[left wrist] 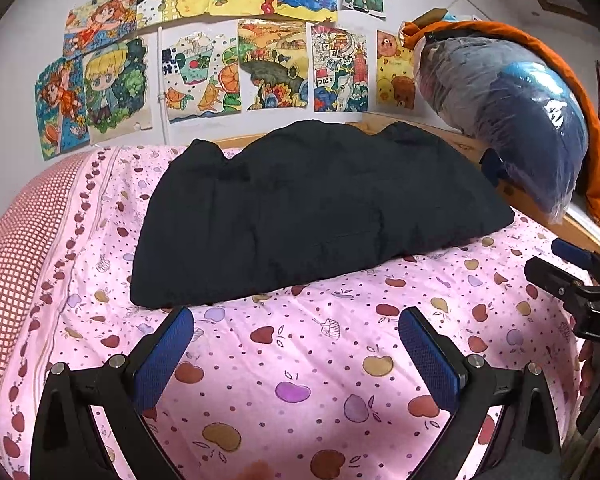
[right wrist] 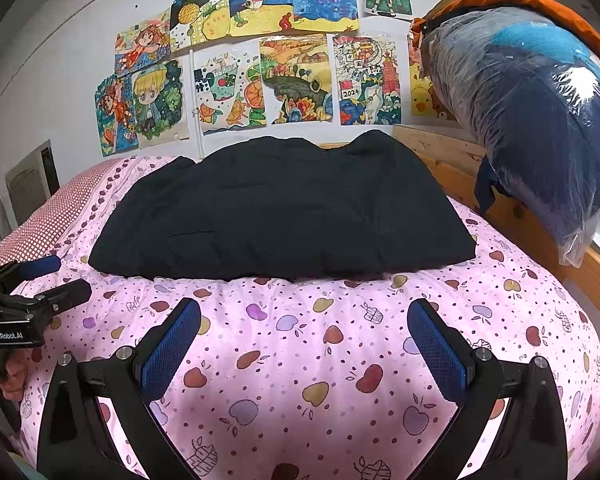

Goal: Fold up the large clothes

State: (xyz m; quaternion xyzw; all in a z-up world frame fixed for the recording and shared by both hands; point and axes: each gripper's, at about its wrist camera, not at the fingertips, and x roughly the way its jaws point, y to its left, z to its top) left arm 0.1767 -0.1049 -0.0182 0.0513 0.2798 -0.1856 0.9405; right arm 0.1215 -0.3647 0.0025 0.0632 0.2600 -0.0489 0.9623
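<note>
pink apple-print bed [left wrist: 300,360] carries a folded black garment [left wrist: 312,208]; left claw [left wrist: 296,320] and right claw [right wrist: 304,312] hover released, empty.

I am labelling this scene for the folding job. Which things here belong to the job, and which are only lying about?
Belongs to the job:
- black garment, lying partly folded on the pink apple-print sheet
- left gripper, open, empty
- right gripper, open, empty

Just lying about:
- clear plastic bag of bedding
- children's drawings on the wall
- wooden bed frame
</note>
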